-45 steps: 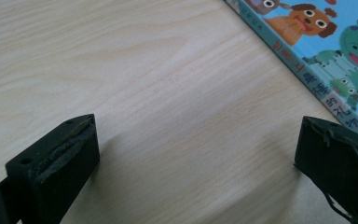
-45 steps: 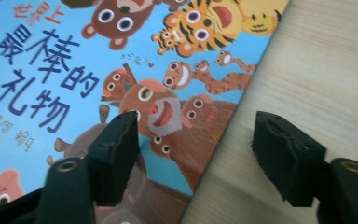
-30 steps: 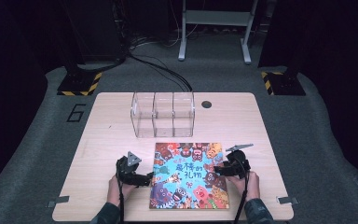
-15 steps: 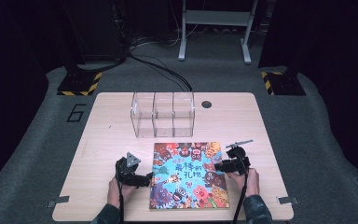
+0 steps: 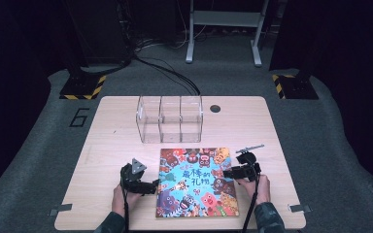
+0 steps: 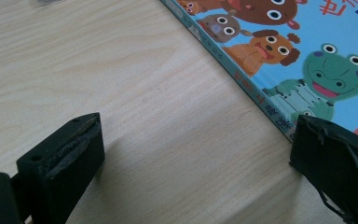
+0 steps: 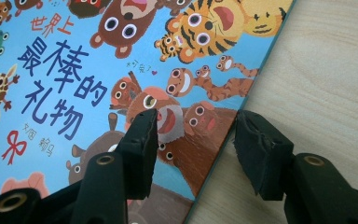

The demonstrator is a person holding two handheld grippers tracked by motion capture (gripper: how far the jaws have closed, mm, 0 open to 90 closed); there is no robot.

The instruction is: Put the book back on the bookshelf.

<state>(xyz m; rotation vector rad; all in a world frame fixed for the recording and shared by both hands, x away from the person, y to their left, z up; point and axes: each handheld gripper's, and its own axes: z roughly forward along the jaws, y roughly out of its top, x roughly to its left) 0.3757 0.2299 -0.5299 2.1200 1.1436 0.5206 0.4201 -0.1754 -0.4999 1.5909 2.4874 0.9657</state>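
**High view: two hand-held claws flank a picture book on a wooden worktop**

High view, from left to right: the left claw (image 5: 151,186) sits low on the pale wooden worktop (image 5: 111,145), held by a hand coming in from the bottom edge. Its tips are right at the left edge of a children's picture book (image 5: 197,182). The book lies flat, cover up, near the front middle of the worktop, its blue cover crowded with cartoon animals and Chinese lettering. Behind the book, towards the far edge, stands a clear box (image 5: 170,118) with three compartments. On the right, the right claw (image 5: 227,172) is at the book's right edge, held by the other hand.

Left gripper view: the left claw (image 6: 196,149) is spread wide. One jaw is over bare wood; the other is touching or just over the book's spine edge (image 6: 261,93). Nothing is gripped.

Right gripper view: the right claw (image 7: 193,133) is fairly narrow and has just been opening a little. It straddles the book's (image 7: 74,70) edge, one jaw over the cover and one over the wood beside it. Whether the pads press on the book cannot be told.
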